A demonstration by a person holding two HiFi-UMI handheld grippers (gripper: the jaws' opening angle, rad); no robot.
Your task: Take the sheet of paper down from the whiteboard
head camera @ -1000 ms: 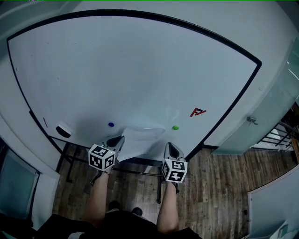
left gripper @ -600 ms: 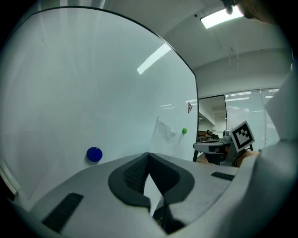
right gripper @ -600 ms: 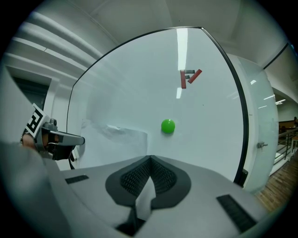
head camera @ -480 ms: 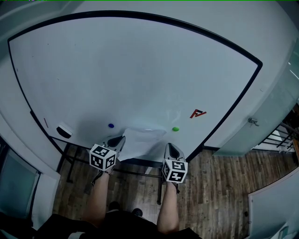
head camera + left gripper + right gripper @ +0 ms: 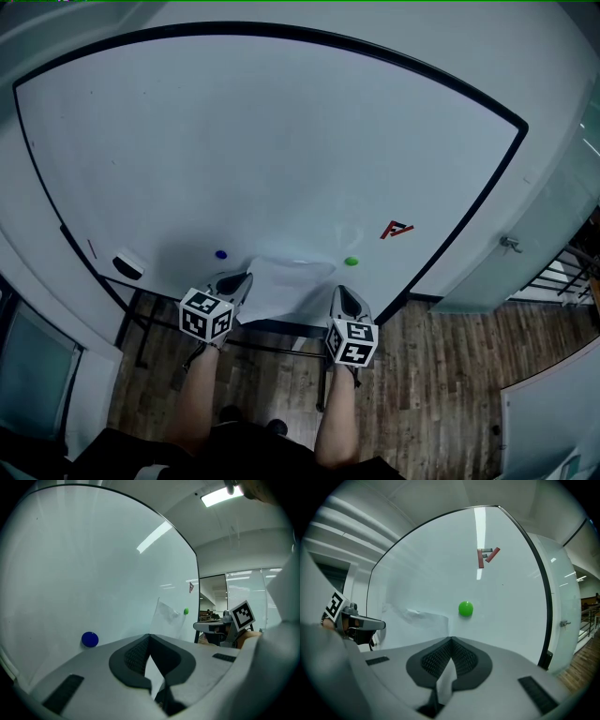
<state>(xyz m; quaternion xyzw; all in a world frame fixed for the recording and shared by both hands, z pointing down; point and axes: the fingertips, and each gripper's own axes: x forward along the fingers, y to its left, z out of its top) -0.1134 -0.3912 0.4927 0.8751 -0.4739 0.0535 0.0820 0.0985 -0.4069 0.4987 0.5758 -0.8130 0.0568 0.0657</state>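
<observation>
**A:** Where's the sheet of paper [image 5: 286, 279] at right now?

**B:** Low on the whiteboard [image 5: 262, 141], between the blue magnet [image 5: 221, 254] and the green magnet [image 5: 352, 262]. Neither magnet is on it, and its top edge looks rumpled.

**A:** And the claws?

**B:** The left claw [image 5: 150, 638] is pinched tight on the sheet's left side, and the right claw [image 5: 451, 641] is clamped on its right side. There's a white sliver of paper squeezed in each one.

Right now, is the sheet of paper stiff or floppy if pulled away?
Probably floppy: the sheet of paper bows and wrinkles between the left hand-held gripper and right hand-held gripper. Likely light, and may tear: it looks thin.
</observation>
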